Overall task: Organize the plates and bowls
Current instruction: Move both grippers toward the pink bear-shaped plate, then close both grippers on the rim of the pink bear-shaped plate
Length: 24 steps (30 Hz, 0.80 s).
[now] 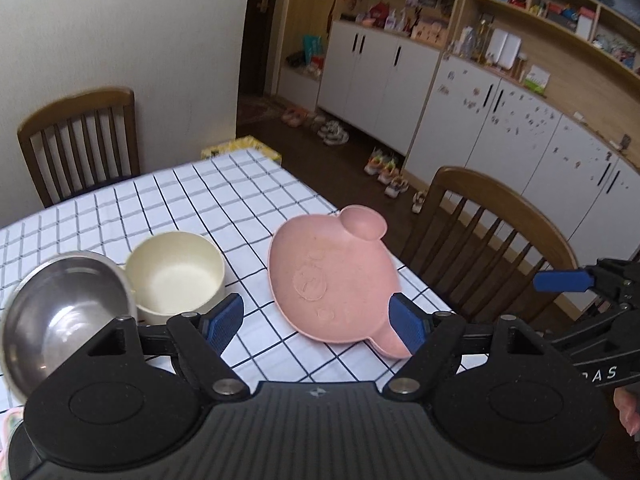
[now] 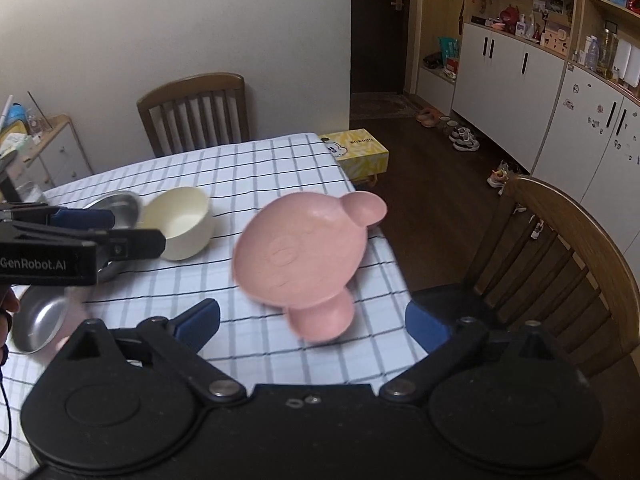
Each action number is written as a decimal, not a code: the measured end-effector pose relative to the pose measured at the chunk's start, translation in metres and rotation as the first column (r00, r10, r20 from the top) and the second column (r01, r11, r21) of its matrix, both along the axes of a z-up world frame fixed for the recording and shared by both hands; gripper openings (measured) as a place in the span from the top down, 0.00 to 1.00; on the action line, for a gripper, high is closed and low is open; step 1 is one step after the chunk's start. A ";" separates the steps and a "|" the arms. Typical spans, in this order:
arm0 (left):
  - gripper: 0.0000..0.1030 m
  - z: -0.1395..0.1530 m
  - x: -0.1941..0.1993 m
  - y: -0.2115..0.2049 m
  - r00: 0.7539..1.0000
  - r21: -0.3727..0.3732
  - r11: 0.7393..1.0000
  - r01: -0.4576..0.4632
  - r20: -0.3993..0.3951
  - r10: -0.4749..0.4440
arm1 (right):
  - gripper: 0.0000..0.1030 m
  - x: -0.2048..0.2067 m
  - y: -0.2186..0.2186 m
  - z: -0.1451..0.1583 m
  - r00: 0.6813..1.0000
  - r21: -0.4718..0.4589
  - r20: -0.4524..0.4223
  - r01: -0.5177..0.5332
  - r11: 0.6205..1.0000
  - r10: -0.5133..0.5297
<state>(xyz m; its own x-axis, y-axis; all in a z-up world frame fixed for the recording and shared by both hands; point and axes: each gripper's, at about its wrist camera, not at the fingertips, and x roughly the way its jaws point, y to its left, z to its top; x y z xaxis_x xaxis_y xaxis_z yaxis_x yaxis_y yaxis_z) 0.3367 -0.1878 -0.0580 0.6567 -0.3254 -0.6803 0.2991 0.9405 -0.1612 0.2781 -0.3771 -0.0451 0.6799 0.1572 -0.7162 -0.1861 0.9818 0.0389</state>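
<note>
A: Plates first — where's the pink bear-faced plastic plate (image 1: 334, 280)?

B: On the checked white tablecloth (image 1: 224, 192), near the table's right edge, beside the wooden slat-back chair (image 1: 500, 236). Its two round ears point one toward the far side, one toward me. Nothing lies in it.

A: And the bowls?

B: Left of the plate sits the shiny steel bowl (image 1: 60, 316), tilted, its rim touching the cream round bowl (image 1: 176, 272), which stands upright just beside it. Both are empty inside. From my right tong's camera a second small steel bowl (image 2: 40, 324) shows nearer me, also with nothing in it.

A: Your tongs?

B: My left gripper (image 1: 320, 322) is spread wide, holding nothing; its right blue pad (image 1: 408, 326) overlaps the plate's near ear in view, though I can't tell if it touches. My right gripper (image 2: 316, 326) is also spread wide, empty, with the plate's near ear between its fingers in view.
</note>
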 end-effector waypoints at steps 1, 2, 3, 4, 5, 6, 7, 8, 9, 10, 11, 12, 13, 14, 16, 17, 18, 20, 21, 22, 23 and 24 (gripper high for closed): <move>0.23 -0.005 0.009 -0.004 1.000 0.004 1.000 -0.001 -0.012 0.001 | 0.04 0.008 -0.003 -0.003 1.000 -0.004 -0.004 0.001 1.000 -0.001; 0.23 -0.009 0.016 -0.007 1.000 0.013 1.000 -0.004 -0.021 0.005 | 0.04 0.016 -0.006 -0.007 1.000 -0.005 -0.011 0.000 1.000 0.000; 0.23 -0.014 0.024 -0.010 1.000 0.023 1.000 -0.012 -0.029 0.012 | 0.05 0.025 -0.009 -0.011 1.000 -0.005 -0.020 0.000 1.000 0.000; 0.23 -0.018 0.032 -0.012 0.999 0.029 0.999 -0.018 -0.038 0.019 | 0.06 0.033 -0.011 -0.015 1.000 -0.006 -0.029 0.001 1.000 -0.001; 0.23 -0.023 0.040 -0.015 0.999 0.032 0.999 -0.022 -0.048 0.023 | 0.06 0.041 -0.014 -0.019 0.999 -0.005 -0.038 0.001 1.000 -0.002; 0.23 -0.027 0.046 -0.017 0.998 0.038 0.999 -0.023 -0.054 0.025 | 0.08 0.049 -0.016 -0.023 0.999 -0.004 -0.048 0.000 1.000 0.000; 0.23 -0.031 0.054 -0.020 0.998 0.049 0.998 -0.027 -0.058 0.030 | 0.09 0.056 -0.018 -0.027 0.998 -0.004 -0.058 -0.002 1.000 0.001; 0.23 -0.035 0.060 -0.022 0.998 0.059 0.998 -0.030 -0.062 0.034 | 0.11 0.064 -0.019 -0.031 0.998 -0.005 -0.067 0.000 1.000 0.000; 0.23 -0.040 0.066 -0.024 0.997 0.065 0.997 -0.032 -0.067 0.036 | 0.12 0.070 -0.020 -0.035 0.997 -0.005 -0.076 0.002 1.000 -0.002; 0.23 -0.044 0.071 -0.025 0.997 0.072 0.997 -0.034 -0.074 0.039 | 0.12 0.078 -0.022 -0.040 0.996 -0.003 -0.087 0.005 1.000 -0.005; 0.23 -0.050 0.077 -0.027 0.996 0.083 0.996 -0.033 -0.077 0.039 | 0.13 0.085 -0.024 -0.044 0.995 0.001 -0.096 0.007 1.000 -0.007; 0.23 -0.054 0.082 -0.030 0.996 0.097 0.995 -0.031 -0.078 0.039 | 0.14 0.091 -0.025 -0.049 0.994 0.003 -0.107 0.009 1.000 -0.009; 0.23 -0.058 0.086 -0.033 0.996 0.110 0.993 -0.029 -0.080 0.038 | 0.16 0.099 -0.026 -0.053 0.993 0.003 -0.117 0.011 1.000 -0.011; 0.23 -0.062 0.091 -0.035 0.996 0.120 0.992 -0.030 -0.085 0.041 | 0.17 0.105 -0.026 -0.058 0.992 0.003 -0.125 0.014 1.000 -0.013; 0.23 -0.069 0.099 -0.037 0.993 0.129 0.991 -0.039 -0.107 0.053 | 0.20 0.114 -0.026 -0.066 0.990 0.005 -0.141 0.014 1.000 -0.013; 0.23 -0.073 0.103 -0.037 0.991 0.129 0.990 -0.048 -0.118 0.063 | 0.20 0.119 -0.025 -0.069 0.989 0.006 -0.150 0.013 1.000 -0.012; 0.23 -0.076 0.107 -0.037 0.989 0.128 0.990 -0.056 -0.129 0.073 | 0.21 0.123 -0.025 -0.072 0.987 0.009 -0.157 0.013 1.000 -0.011; 0.24 -0.083 0.114 -0.037 0.985 0.127 0.990 -0.066 -0.152 0.086 | 0.24 0.131 -0.026 -0.078 0.985 0.012 -0.171 0.013 1.000 -0.011; 0.25 -0.085 0.116 -0.038 0.984 0.130 0.989 -0.069 -0.156 0.089 | 0.26 0.134 -0.025 -0.080 0.984 0.011 -0.176 0.011 1.000 -0.008; 0.29 -0.087 0.118 -0.039 0.983 0.137 0.988 -0.065 -0.161 0.087 | 0.27 0.136 -0.025 -0.082 0.983 0.011 -0.182 0.007 1.000 -0.005; 0.33 -0.089 0.121 -0.041 0.983 0.143 0.988 -0.059 -0.167 0.083 | 0.27 0.138 -0.024 -0.084 0.982 0.010 -0.187 0.006 1.000 -0.004; 0.34 -0.091 0.123 -0.043 0.982 0.148 0.988 -0.054 -0.172 0.079 | 0.28 0.141 -0.024 -0.086 0.982 0.008 -0.191 0.005 1.000 -0.003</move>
